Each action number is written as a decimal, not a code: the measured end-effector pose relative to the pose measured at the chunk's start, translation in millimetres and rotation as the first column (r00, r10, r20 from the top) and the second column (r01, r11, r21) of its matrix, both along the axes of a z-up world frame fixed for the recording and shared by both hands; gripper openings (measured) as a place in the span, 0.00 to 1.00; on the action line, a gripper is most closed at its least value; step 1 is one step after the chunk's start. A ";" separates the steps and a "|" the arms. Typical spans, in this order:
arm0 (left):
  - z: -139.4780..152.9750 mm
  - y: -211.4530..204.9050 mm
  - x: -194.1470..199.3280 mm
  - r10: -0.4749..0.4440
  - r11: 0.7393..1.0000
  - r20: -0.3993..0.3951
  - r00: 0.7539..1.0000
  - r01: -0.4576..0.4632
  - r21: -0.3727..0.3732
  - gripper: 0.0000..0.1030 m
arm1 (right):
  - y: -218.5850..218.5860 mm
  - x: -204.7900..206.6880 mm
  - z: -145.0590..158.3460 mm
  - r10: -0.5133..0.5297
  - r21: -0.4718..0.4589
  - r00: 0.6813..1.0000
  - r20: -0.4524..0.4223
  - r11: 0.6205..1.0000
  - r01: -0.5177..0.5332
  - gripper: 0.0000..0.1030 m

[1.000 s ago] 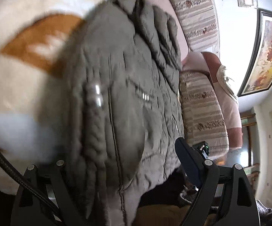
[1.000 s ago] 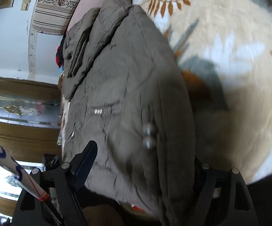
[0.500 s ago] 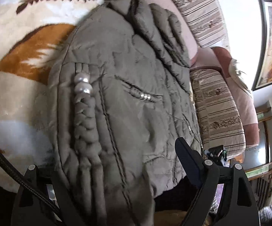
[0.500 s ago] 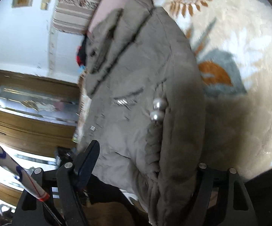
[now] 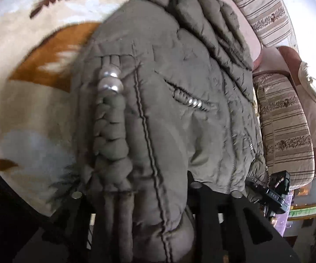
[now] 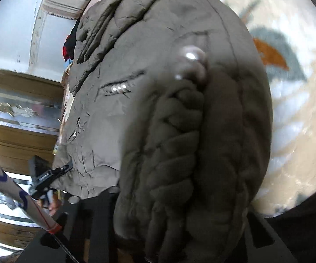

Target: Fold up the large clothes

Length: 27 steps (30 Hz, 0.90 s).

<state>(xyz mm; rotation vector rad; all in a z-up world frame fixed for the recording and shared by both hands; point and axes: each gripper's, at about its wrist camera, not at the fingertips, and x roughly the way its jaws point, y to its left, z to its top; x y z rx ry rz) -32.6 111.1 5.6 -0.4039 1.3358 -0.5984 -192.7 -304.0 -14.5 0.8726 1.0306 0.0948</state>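
I'm looking down the left gripper (image 5: 140, 208) and its jaws are closing on the near hem of the grey-brown puffer jacket (image 5: 180, 100); the padded fabric bulges up between the two black arms and hides the pads, so the hem is clamped in there. The jacket lies spread over the cream blanket (image 5: 26, 100) with its rust and brown leaf print, collar end farthest from me. A braided trim (image 5: 112, 140) runs up the jacket from the hem, topped by two pearl buttons (image 5: 109, 80), and further toward the middle of the jacket I see a small row of pearls (image 5: 194, 103) at a slanted pocket. Beyond the jacket's far side sit striped sofa cushions (image 5: 283, 131).

Over on the right gripper (image 6: 180, 225) the jaws are closing too, and a thick roll of jacket (image 6: 158, 54) hem with the braid (image 6: 180, 142) fills the gap between them; the fingertips are buried in fabric. The two pearl buttons (image 6: 193, 63) sit just past the braid's far end. Off the jacket's outer edge from here I catch the other gripper's black body (image 6: 46, 177), at the same hem, and wooden panelling (image 6: 9, 131) behind it.
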 end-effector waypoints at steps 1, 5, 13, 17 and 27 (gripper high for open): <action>12.6 1.5 -2.4 0.005 1.000 0.028 1.000 -0.006 0.003 0.19 | 2.1 -1.1 14.3 0.004 -0.025 1.000 0.027 1.000 -0.003 0.26; 54.9 8.5 -17.1 0.011 1.000 0.132 0.991 -0.010 -0.005 0.16 | 2.9 -16.9 63.0 -0.004 -0.061 0.989 0.145 0.998 0.013 0.22; 96.6 29.6 -61.8 -0.015 1.000 0.226 0.974 0.017 -0.007 0.15 | 6.5 -54.9 103.2 0.051 -0.091 0.975 0.215 0.995 -0.032 0.21; 89.7 17.5 -55.2 -0.051 0.996 0.233 0.971 0.033 0.077 0.15 | 4.9 -46.9 88.8 0.051 -0.093 0.985 0.164 0.995 -0.036 0.21; 157.7 -22.7 35.7 0.007 0.998 0.366 0.931 -0.030 0.059 0.16 | -18.4 42.4 163.5 0.032 -0.177 0.950 0.312 0.984 0.025 0.21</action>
